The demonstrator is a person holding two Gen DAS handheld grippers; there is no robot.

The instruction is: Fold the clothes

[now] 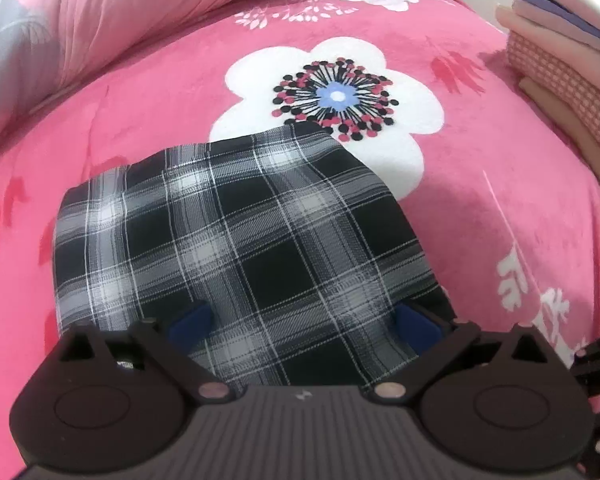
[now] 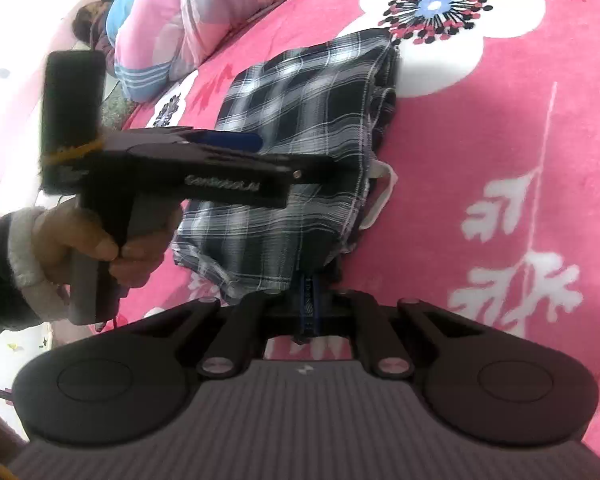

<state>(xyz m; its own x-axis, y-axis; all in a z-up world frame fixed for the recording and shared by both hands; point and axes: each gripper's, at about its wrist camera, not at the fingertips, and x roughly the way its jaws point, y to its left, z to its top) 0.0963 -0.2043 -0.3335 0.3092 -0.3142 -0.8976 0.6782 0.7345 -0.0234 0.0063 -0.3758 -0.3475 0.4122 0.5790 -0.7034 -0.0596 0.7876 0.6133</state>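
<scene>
So the plaid garment (image 1: 236, 240) is lying folded up on the pink flowered blanket (image 1: 500, 208), black, grey and white checks, with its far corner overlapping the big white flower (image 1: 340, 100). The left gripper (image 1: 304, 320) sits right on top of it, blue fingers (image 1: 418, 328) spread wide with the cloth showing flat between them, not pinching anything. From the other side, the right gripper (image 2: 310, 304) has its fingers pressed together right at the near edge of the garment, and they look clamped on that hem, though the tips are half hidden by cloth. The person's hand (image 2: 100, 240) grips the left tool's handle. Beyond the left fingers and off to the right there's a stack of folded clothes (image 1: 560, 80).
</scene>
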